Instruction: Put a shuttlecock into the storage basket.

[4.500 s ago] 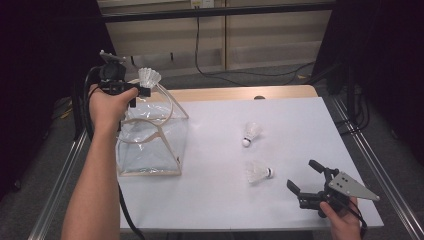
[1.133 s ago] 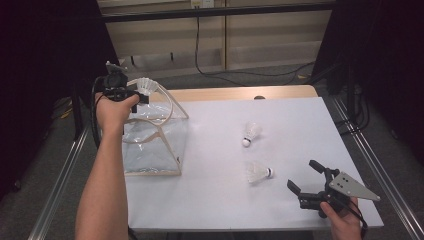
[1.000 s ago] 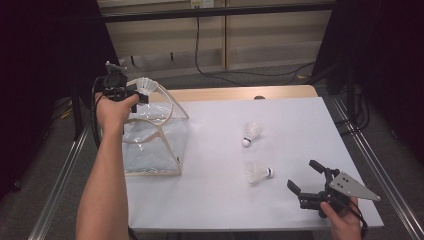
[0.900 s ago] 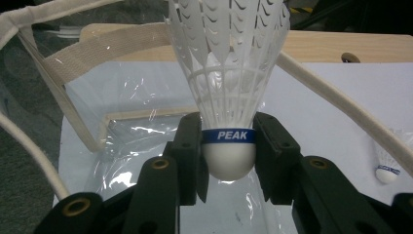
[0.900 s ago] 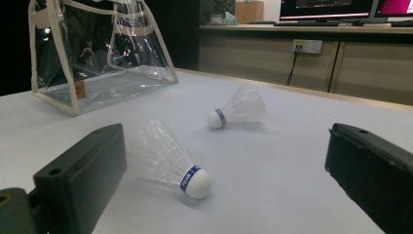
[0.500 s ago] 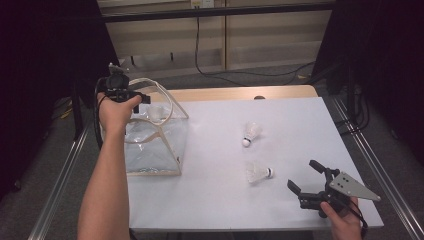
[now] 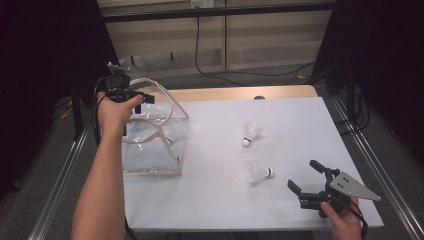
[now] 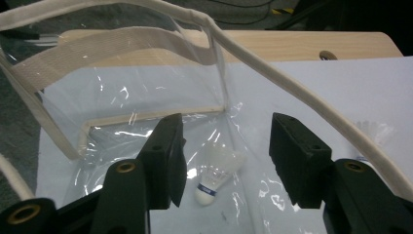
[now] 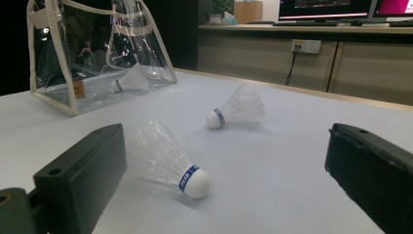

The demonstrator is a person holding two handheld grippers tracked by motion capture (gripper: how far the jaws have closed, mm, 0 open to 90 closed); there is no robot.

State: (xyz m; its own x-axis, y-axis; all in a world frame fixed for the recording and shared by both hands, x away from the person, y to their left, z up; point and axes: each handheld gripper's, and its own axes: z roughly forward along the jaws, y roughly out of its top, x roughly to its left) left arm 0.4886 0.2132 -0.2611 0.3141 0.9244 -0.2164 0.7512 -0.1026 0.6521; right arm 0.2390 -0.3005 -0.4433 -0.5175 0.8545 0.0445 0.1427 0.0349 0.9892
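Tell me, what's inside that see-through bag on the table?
One white shuttlecock lies on its side on the floor of the clear bag, cork with a blue band. The crinkled, glaring plastic hides little; nothing else shows inside.

We see the white desk [image 7: 220, 150] evenly and brightly lit from above, while the surroundings fall into near black at the sides of the high view. Shadows beneath the shuttlecocks are soft and short. Glare streaks cross the clear bag [image 8: 146, 97] in the left gripper view. In the right gripper view the near jaws are blurred, and the far monitors [image 9: 341, 9] are overexposed.
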